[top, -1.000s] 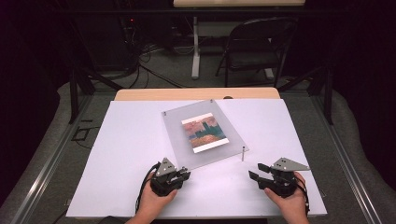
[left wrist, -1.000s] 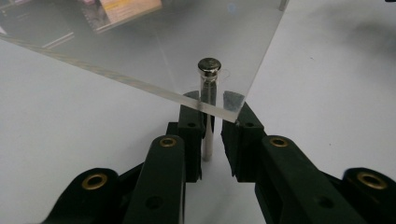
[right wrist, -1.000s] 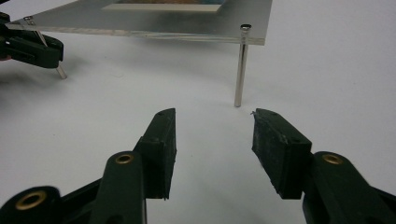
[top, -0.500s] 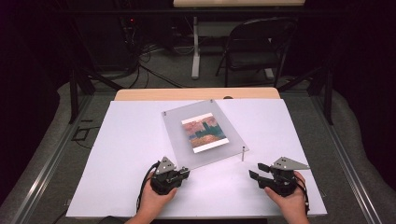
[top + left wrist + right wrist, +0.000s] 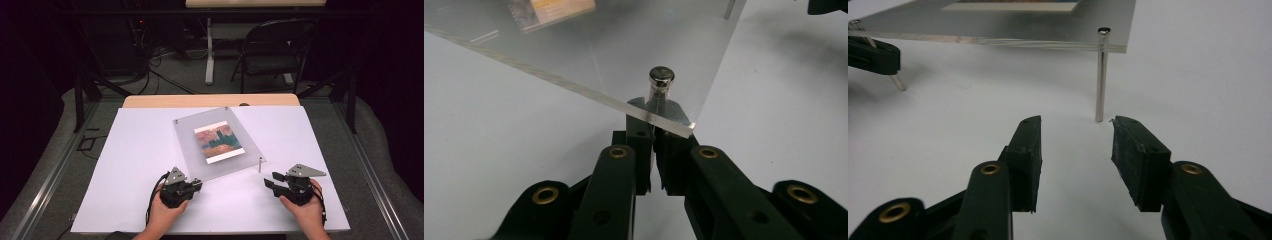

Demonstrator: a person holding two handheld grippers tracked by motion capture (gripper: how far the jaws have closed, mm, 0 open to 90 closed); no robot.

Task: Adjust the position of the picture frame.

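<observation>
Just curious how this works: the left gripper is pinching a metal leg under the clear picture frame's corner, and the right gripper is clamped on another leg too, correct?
Not quite. The right gripper is open; the right gripper view shows its jaws apart, short of the metal leg, touching nothing. The left gripper does pinch a leg under the clear acrylic frame's corner.

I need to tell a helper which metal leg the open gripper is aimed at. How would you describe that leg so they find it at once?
On the white table stands a clear acrylic panel holding a picture, raised on thin metal legs. Go to its near right corner: that upright leg stands free before the open right gripper, whereas the near left leg is clamped by the left gripper.
</observation>
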